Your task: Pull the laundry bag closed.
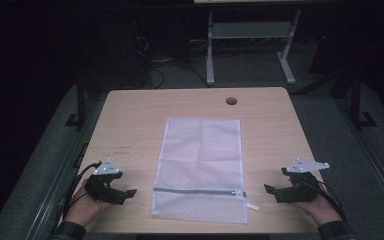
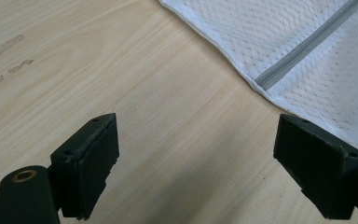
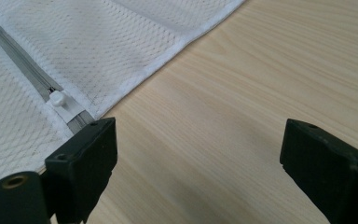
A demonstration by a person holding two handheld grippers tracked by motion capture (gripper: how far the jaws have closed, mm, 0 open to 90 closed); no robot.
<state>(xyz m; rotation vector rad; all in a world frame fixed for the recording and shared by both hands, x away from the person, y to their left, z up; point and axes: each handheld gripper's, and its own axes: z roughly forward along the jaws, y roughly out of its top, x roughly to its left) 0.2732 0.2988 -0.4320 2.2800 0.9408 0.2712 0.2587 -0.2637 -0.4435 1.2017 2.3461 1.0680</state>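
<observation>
Mid-table betw your hands lies the mesh laundry bag (image 1: pixel 200 167), flat, zip closed; left gripper (image 1: pixel 111 189) & right gripper (image 1: pixel 286 191) both spread, empty; it's prob light & floppy, so pinch a hemmed corner or zipper pull (image 3: pixel 57 98).

Bare table (image 1: pixel 130 120) lies on both sides of the flat mesh bag (image 1: pixel 200 165), the only thing lying across the middle. Left gripper (image 1: pixel 122 192) and right gripper (image 1: pixel 275 192) sit near its 2 long edges, jaws wide apart over bare wood. Small round hole (image 1: pixel 231 101) near far edge.
</observation>
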